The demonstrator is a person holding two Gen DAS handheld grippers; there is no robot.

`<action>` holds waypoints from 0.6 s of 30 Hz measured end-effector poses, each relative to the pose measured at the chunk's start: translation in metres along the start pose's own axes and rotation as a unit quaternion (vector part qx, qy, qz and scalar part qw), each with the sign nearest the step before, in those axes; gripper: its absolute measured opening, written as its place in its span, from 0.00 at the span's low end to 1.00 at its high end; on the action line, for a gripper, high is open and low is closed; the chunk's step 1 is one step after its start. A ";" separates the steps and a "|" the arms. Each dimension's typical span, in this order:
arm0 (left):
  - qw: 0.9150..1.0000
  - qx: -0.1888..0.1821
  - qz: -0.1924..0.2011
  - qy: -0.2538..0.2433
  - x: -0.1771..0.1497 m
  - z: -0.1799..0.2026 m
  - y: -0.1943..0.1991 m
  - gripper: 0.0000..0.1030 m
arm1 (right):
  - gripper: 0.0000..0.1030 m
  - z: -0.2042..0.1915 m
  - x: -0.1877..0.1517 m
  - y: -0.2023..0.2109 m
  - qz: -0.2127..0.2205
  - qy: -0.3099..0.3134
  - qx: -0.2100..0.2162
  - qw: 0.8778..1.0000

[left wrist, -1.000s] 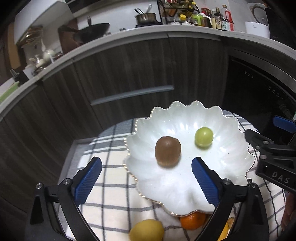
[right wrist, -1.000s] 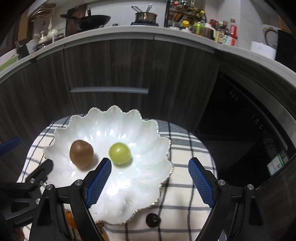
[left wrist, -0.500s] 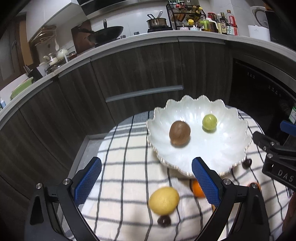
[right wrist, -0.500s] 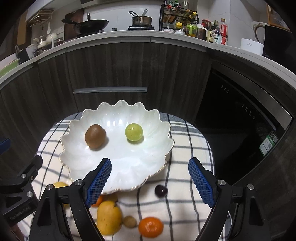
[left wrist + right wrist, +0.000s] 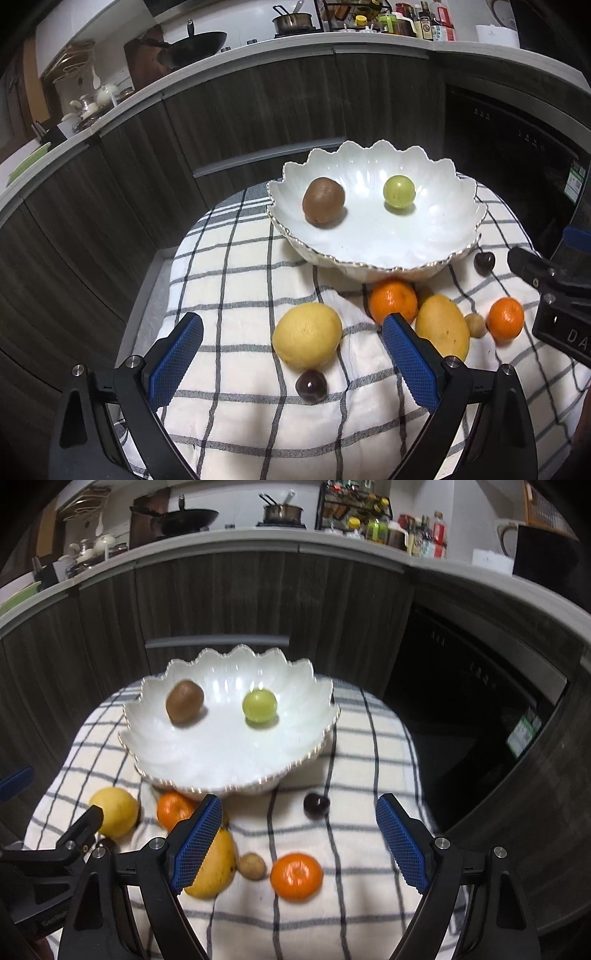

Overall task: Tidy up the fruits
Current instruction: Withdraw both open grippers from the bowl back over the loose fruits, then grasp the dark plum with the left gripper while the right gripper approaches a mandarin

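A white scalloped bowl [image 5: 436, 236] [image 5: 221, 760] holds a brown kiwi [image 5: 323, 200] [image 5: 184, 700] and a green grape [image 5: 398, 191] [image 5: 259, 705]. On the checked cloth in front of it lie a lemon [image 5: 306, 335] [image 5: 114, 811], two oranges [image 5: 393, 300] [image 5: 504, 323] [image 5: 296, 876], a mango [image 5: 443, 328] [image 5: 216, 871], dark cherries [image 5: 311, 384] [image 5: 316, 804] and a small tan fruit [image 5: 251, 866]. My left gripper [image 5: 291, 354] is open and empty, above the lemon. My right gripper [image 5: 299, 838] is open and empty, above the near orange.
The checked cloth [image 5: 240, 280] covers a small round table that ends close on all sides. Dark curved kitchen cabinets [image 5: 258, 110] stand behind it, with a dark appliance [image 5: 472, 701] at the right. The counter above carries pans and bottles.
Both grippers have pulled back and up from the bowl. The loose fruits in front of the bowl have come into view. Both stay open and empty.
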State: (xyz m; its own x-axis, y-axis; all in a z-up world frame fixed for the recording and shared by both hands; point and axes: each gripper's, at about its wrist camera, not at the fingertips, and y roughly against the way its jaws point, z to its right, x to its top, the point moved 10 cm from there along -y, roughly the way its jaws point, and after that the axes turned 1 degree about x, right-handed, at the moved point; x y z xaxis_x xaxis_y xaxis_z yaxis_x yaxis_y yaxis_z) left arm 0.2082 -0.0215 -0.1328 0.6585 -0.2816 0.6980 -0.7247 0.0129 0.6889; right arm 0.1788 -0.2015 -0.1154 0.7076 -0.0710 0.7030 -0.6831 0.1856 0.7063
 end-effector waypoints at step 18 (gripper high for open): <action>1.000 0.009 0.002 0.023 -0.038 -0.003 -0.006 0.89 | 0.83 -0.008 -0.044 -0.014 -0.031 0.009 0.004 0.999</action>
State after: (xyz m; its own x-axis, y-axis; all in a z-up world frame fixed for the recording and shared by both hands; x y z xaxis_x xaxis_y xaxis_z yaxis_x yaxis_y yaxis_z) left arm 0.1888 -0.0078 -0.1628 0.6637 -0.2374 0.7093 -0.7307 -0.0031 0.6827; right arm 0.1586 -0.1932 -0.1563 0.7514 -0.0644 0.6567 -0.6396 0.1734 0.7489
